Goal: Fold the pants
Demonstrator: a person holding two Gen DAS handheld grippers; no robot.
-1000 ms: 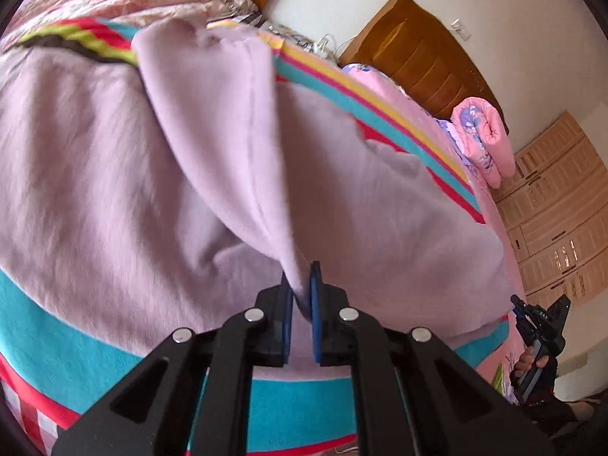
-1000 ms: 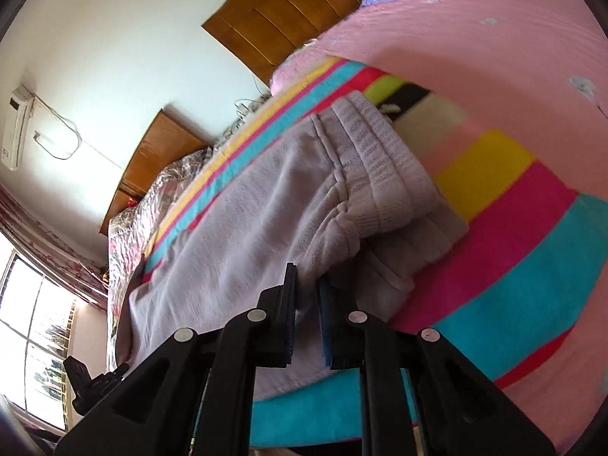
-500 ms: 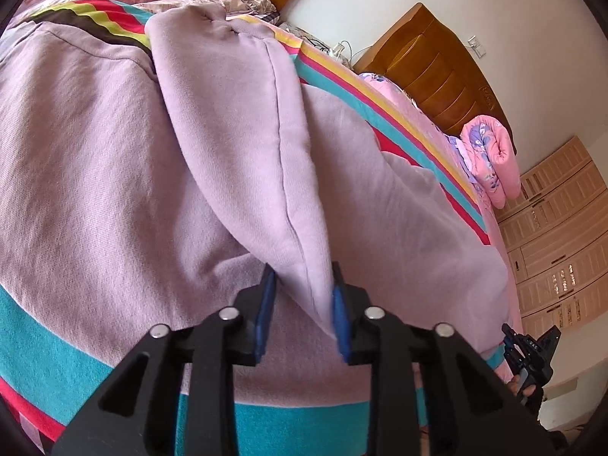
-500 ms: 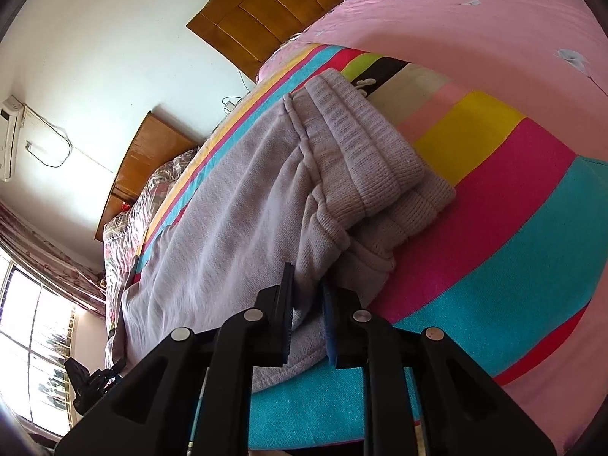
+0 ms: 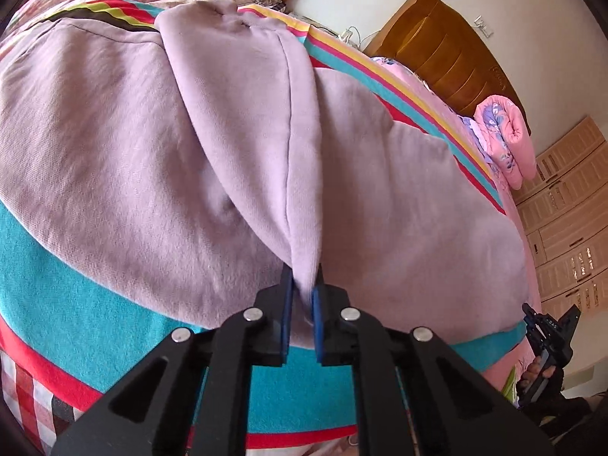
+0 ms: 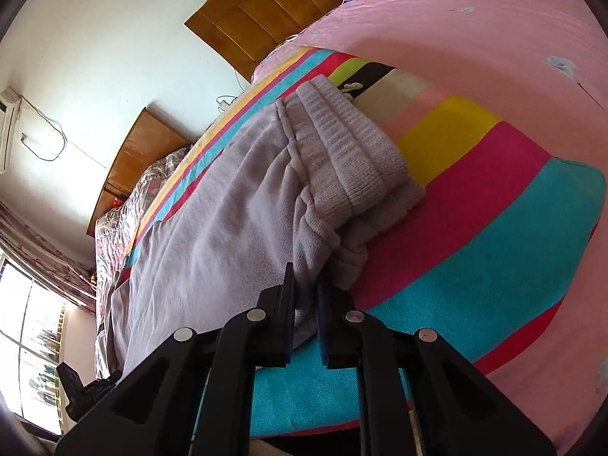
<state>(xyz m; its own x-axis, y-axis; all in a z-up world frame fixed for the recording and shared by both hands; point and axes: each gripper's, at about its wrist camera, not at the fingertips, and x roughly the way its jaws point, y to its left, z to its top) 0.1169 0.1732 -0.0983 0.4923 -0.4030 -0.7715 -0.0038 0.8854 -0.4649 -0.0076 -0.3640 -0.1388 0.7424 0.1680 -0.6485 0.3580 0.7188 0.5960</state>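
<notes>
Folding is judged barely begun: pants [image 5: 380,197] are spread on the striped blanket [image 6: 494,250], near edge pinched in the closed left gripper [image 5: 302,304] and closed right gripper [image 6: 306,304], further folds remaining.

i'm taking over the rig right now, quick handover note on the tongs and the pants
Left tongs: shut on a lifted fold of the lilac pants, along the leg.
Right tongs: shut on the fabric just below the ribbed waistband.
Pants lie along the striped blanket on the bed; one layer already lies over the other at the waistband.
Left: carry both pinches across, lay flat, then fold lengthwise.
</notes>
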